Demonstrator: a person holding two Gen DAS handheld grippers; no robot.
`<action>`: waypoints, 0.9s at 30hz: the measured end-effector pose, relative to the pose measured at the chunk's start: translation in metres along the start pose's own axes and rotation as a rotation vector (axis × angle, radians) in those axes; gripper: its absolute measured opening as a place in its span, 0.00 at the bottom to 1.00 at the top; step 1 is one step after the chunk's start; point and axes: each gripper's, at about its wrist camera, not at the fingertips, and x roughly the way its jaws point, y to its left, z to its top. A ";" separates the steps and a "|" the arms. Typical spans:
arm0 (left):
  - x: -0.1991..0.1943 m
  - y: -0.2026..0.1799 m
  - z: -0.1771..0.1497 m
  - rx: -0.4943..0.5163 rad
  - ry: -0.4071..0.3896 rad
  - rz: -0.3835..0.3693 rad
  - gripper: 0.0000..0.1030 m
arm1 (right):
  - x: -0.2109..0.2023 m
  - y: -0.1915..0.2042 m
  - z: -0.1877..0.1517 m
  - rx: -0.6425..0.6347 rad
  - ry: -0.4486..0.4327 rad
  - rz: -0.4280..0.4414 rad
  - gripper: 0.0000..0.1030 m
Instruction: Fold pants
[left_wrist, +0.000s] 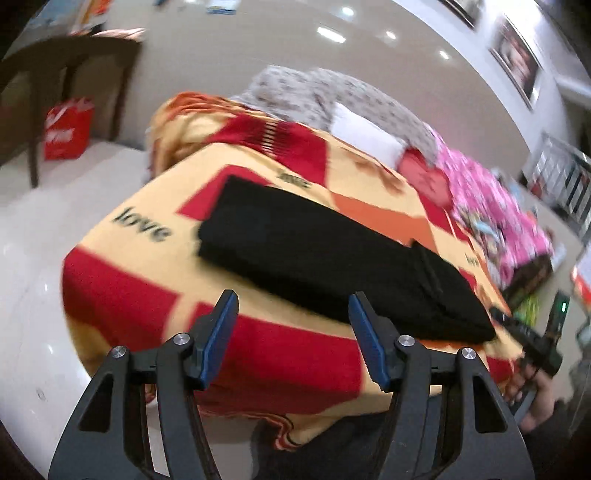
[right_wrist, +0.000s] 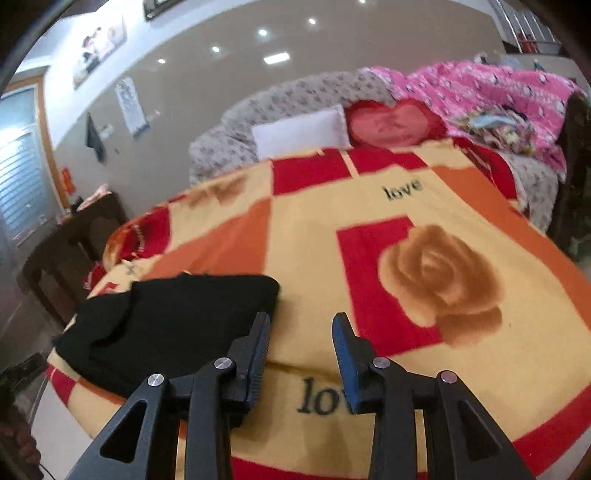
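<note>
The black pants (left_wrist: 332, 258) lay folded into a long flat bundle on the patterned blanket (left_wrist: 122, 288) that covered the bed, near the bed's front corner. In the left wrist view the bundle ran from the middle left of the frame down to the lower right, its long axis slanting across the picture, directly above and just beyond the left hand-held gripper (left_wrist: 291, 302). That gripper stood wide apart and held nothing; its right finger (left_wrist: 365, 332) overlapped the near edge of the cloth in the picture, but contact could not be confirmed.

In the right wrist view the pants (right_wrist: 166, 325) sat at lower left of the frame, to the left of the right hand-held gripper (right_wrist: 301, 325), which was likewise spread and empty over bare blanket (right_wrist: 306, 258). Its left finger (right_wrist: 258, 339) sat just beside the bundle's right end.

Judgement: the left gripper faced the bundle's long side and was the better placed; the right faced only one end. Open blanket lay to the right of the pants, past the rose print (right_wrist: 439, 280). The bed edge ran close along the bundle's near side, leaving little margin there.
</note>
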 end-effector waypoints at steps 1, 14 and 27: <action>0.003 0.005 0.000 -0.032 0.005 0.003 0.60 | 0.003 -0.003 -0.001 0.018 0.013 -0.003 0.32; 0.043 0.046 0.032 -0.540 0.053 -0.155 0.66 | 0.013 -0.012 -0.006 0.074 0.051 -0.007 0.32; 0.040 0.054 0.027 -0.615 0.048 0.022 0.10 | 0.015 -0.006 -0.008 0.048 0.059 0.004 0.32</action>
